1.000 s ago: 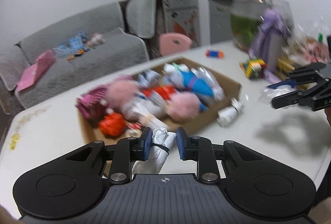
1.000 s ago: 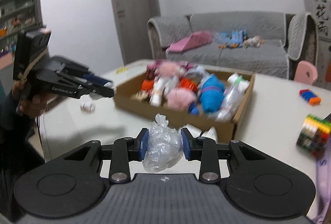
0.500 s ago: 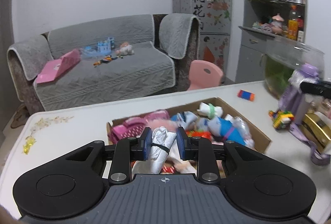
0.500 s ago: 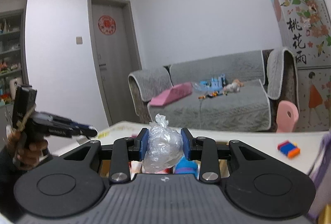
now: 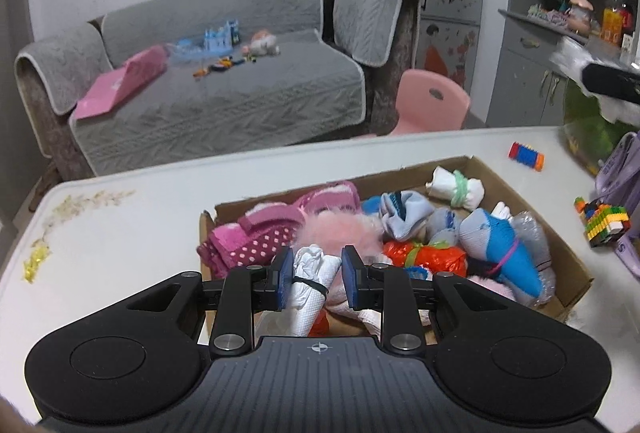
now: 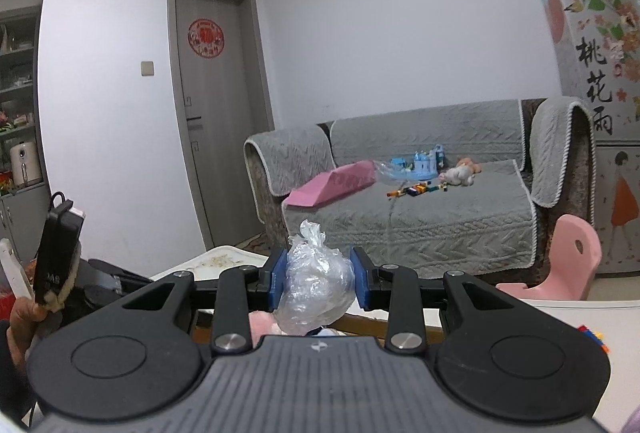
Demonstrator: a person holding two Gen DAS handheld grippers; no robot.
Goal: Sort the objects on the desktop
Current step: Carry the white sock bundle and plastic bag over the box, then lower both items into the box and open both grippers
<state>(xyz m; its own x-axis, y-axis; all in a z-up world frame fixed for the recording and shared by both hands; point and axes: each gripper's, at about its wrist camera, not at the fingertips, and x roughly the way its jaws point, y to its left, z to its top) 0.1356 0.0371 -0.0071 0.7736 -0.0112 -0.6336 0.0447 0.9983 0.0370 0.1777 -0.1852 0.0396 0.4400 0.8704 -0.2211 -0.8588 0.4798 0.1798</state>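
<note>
Above the sorting box [image 5: 568, 261], my left gripper [image 5: 316, 283] has its fingers [image 5: 283, 283] clenched on a white cloth roll [image 5: 310, 293] cinched by a black band; my right gripper [image 6: 319, 283] hangs higher, fingers grasping a knotted clear plastic bag [image 6: 316, 289].

Both loads look light and soft. I judge the roll best held at the band, where it is firmest. The bag is crinkly and probably slippery, so the squeeze across its belly suits it better than the thin knot.

The box is crowded with socks [image 5: 404, 217], a pink pompom [image 5: 344, 233] and a dotted pink slipper [image 5: 256, 241], with little bare floor showing. Its cardboard walls stand up around the pile, so I would drop in from above. The table [image 5: 120, 225] lies open to the left; toy blocks [image 5: 604, 221] sit to the right, well apart from the box.
</note>
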